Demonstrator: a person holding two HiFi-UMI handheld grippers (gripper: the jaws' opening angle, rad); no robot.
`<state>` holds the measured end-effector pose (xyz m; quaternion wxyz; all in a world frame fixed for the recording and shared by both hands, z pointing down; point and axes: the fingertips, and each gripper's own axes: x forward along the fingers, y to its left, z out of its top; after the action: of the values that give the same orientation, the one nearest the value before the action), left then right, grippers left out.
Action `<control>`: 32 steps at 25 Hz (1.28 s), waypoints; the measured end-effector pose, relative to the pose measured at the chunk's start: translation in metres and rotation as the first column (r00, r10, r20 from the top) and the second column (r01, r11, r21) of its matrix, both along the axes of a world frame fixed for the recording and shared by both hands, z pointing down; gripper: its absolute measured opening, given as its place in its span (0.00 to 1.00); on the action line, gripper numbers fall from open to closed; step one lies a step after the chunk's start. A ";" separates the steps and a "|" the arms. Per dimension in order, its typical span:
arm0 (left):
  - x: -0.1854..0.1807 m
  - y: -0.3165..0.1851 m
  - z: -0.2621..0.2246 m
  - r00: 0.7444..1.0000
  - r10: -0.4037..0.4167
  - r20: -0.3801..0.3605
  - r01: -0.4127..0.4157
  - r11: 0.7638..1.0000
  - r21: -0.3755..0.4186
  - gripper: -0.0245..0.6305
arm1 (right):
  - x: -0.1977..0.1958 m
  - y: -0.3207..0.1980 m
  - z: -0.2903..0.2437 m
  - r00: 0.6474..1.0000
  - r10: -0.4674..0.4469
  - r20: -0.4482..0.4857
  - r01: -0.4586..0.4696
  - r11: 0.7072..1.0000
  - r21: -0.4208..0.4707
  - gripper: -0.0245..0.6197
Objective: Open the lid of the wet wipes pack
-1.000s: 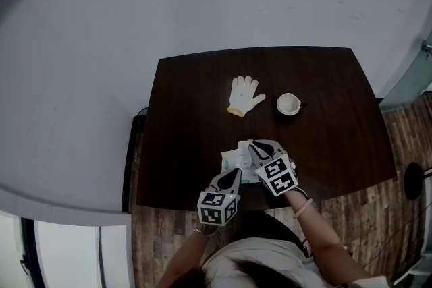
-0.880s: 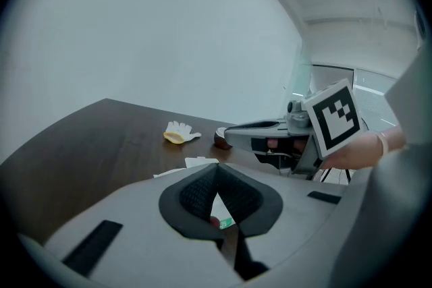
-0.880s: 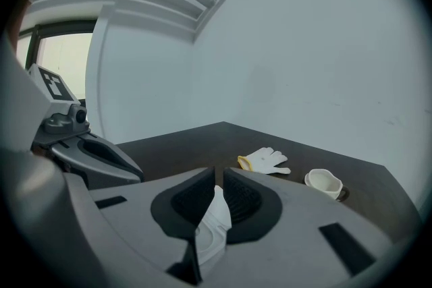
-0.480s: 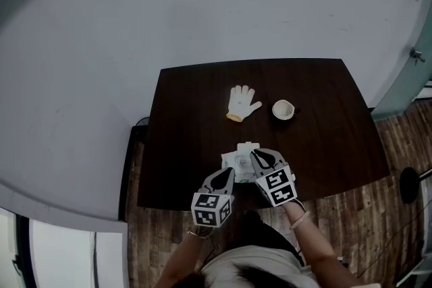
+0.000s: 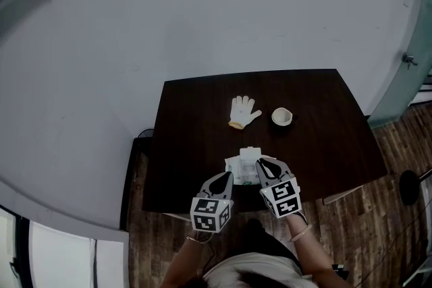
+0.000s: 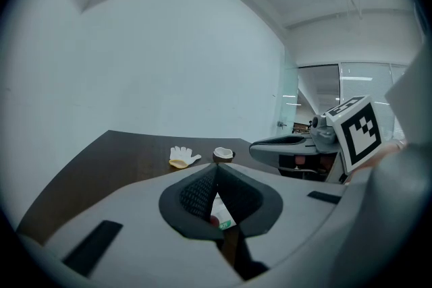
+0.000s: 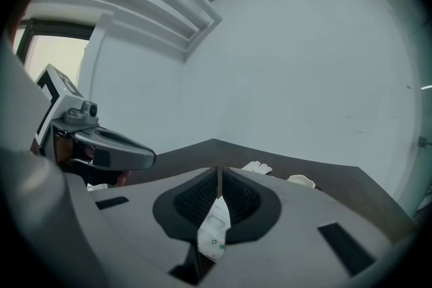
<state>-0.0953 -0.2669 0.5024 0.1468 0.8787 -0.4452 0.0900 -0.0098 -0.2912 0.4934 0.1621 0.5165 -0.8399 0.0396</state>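
Observation:
The white wet wipes pack (image 5: 244,160) hangs between my two grippers over the near edge of the dark table (image 5: 202,138). My left gripper (image 5: 228,176) is shut on its near left edge. In the left gripper view a strip of pack (image 6: 221,216) with green print shows between the closed left gripper (image 6: 216,166) jaws. My right gripper (image 5: 260,164) holds the near right side. Its jaws have just been closing, and a white piece of the pack (image 7: 216,229) is pinched between them in the right gripper (image 7: 218,170) view. Whether the lid is raised is hidden.
A white work glove (image 5: 243,111) lies at the table's middle, with a small white cup (image 5: 282,117) to its right. Wooden floor runs along the table's front and right, and a pale wall stands behind. A person's arms reach in from below.
Both grippers have risen and drawn back toward the person with the pack between them. The right gripper's tips have come off the pack's top to its near right side.

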 end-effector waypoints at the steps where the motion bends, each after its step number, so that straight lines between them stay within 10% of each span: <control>1: -0.002 0.004 -0.003 1.000 0.002 0.008 -0.002 1.000 0.008 0.06 | -0.001 0.006 -0.003 1.000 0.004 -0.004 -0.004 1.000 0.008 0.06; 32: 0.007 0.102 -0.104 0.998 -0.070 -0.003 0.069 0.981 0.179 0.06 | 0.029 0.119 -0.081 0.996 0.078 0.035 -0.082 0.988 0.128 0.04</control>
<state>-0.0880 -0.1647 0.3986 0.0694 0.8721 -0.4823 0.0460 0.0195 -0.1722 0.4126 0.1143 0.5583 -0.8217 -0.0007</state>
